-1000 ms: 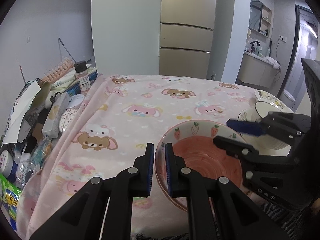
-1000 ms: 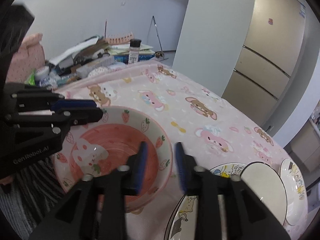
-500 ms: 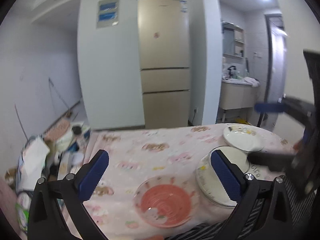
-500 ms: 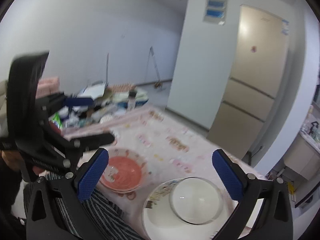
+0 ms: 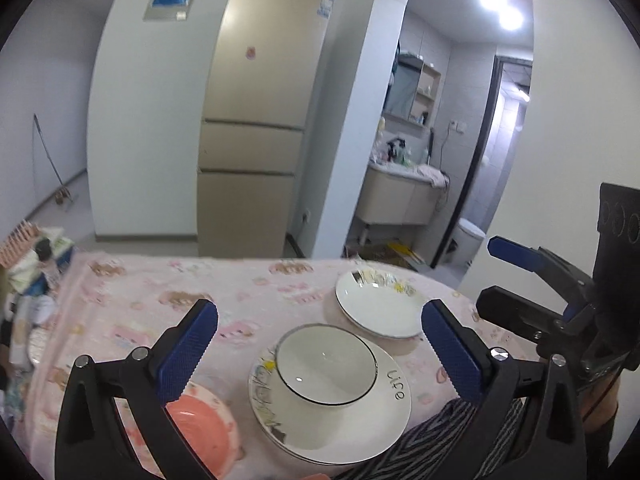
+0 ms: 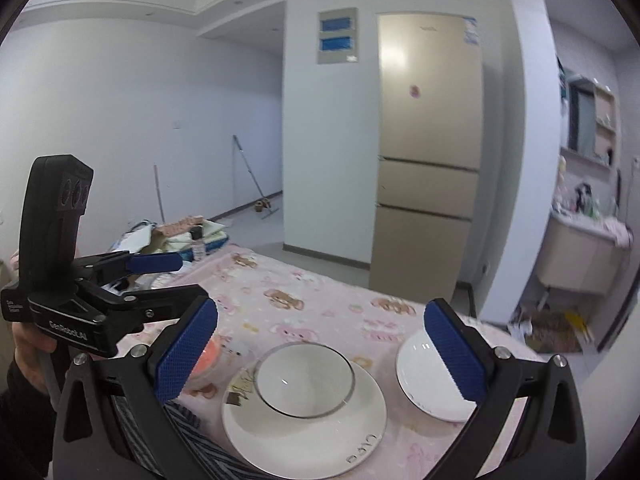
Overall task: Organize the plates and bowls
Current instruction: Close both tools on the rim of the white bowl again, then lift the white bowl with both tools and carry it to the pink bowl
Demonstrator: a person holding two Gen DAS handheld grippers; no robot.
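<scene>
Both tools raised above the near edge of the table (image 5: 132, 292), nothing held. Left gripper (image 5: 320, 354): fingers wide apart, framing the white bowl (image 5: 326, 364) that sits inside the large plate (image 5: 372, 420). Right gripper (image 6: 320, 354): fingers likewise wide apart, empty, over the same stack. Pink bowl (image 5: 200, 428) stands alone on the cloth at near left, just beside the large plate, partly hidden behind the left finger. A second plate (image 5: 376, 308) lies farther off and to the right, close to the stack; whether the rims touch cannot be told. Judgement: the step in hand looks like choosing the next piece to consolidate, probably either the loose pink bowl or the far plate. To do it well: descend on one rim only, one finger inside and one outside, and close fully before lifting, since glazed ware is likely to slip. Keep the piece level while carrying. If plates are to nest, the white bowl should come off first. Risk: the cloth may drag, and the near edge is close.
</scene>
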